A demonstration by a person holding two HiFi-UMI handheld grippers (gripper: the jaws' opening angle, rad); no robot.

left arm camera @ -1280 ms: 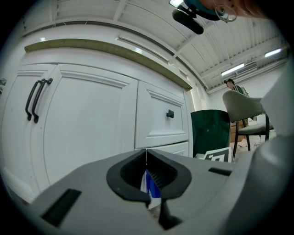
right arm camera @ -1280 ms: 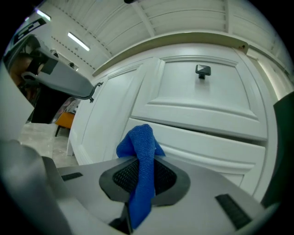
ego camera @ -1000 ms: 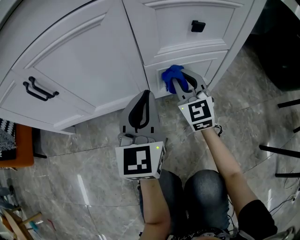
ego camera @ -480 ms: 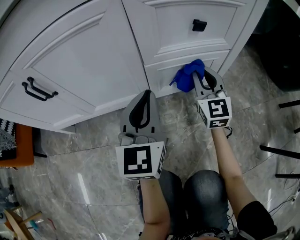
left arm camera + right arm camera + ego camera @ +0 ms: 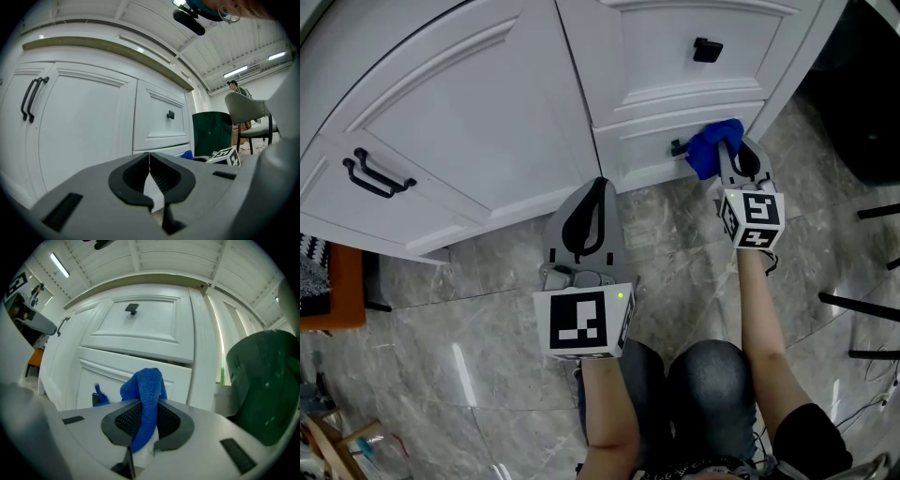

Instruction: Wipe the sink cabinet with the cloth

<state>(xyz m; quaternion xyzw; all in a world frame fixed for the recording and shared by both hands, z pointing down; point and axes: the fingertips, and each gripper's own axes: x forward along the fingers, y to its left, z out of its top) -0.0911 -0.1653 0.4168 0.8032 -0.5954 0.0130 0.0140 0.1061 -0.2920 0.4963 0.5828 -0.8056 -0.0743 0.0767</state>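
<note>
Bright, even indoor light; head view sharp.
Ceiling strip lights [image 5: 58, 264] glare in both gripper views (fisheye, black corners, bent lines), whose near foreground blurs; the glossy floor [image 5: 441, 319] carries pale reflections, with soft shadow under the cabinet [image 5: 469, 122].

We see a bright blue cloth [image 5: 713, 148], white sink cabinet [image 5: 459, 112] with black handles [image 5: 377, 176], grey marbled floor [image 5: 441, 323], and grey left gripper [image 5: 598, 185] and right gripper [image 5: 733, 150] carrying black-and-white square markers [image 5: 578, 319].

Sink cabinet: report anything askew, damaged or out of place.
Nothing stands out. The sink cabinet shows no damage or stains; the blue cloth is clamped in the right gripper at the lower drawer.
</note>
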